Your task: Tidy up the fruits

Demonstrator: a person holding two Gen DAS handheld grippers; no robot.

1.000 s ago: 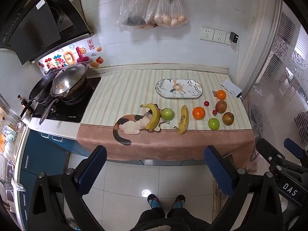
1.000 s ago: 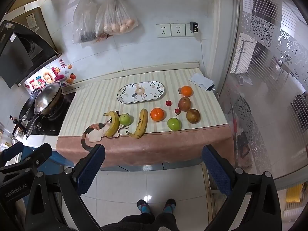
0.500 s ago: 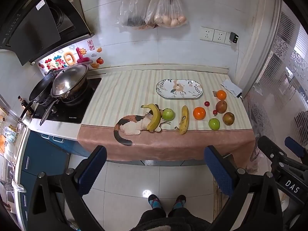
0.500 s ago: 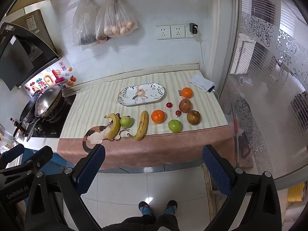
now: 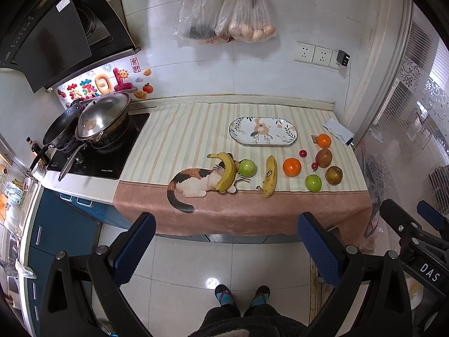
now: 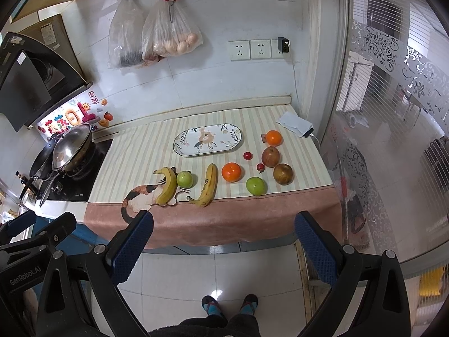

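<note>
An oval floral plate lies at the back of the striped cloth. In front lie two bananas, two green apples, two oranges, two brown fruits and two small red fruits. The same fruits show in the right wrist view, such as a banana and an orange. My left gripper and right gripper are open and empty, held well back from the counter above the floor.
A stove with a lidded wok stands at the left. Plastic bags and scissors hang on the wall above. A folded white cloth lies at the back right. A glass partition borders the right side. My feet are on the tiled floor.
Both grippers have drifted slightly toward the counter, with the scene shifting a little in both views. Nothing on the counter has moved. Both grippers stay open.
</note>
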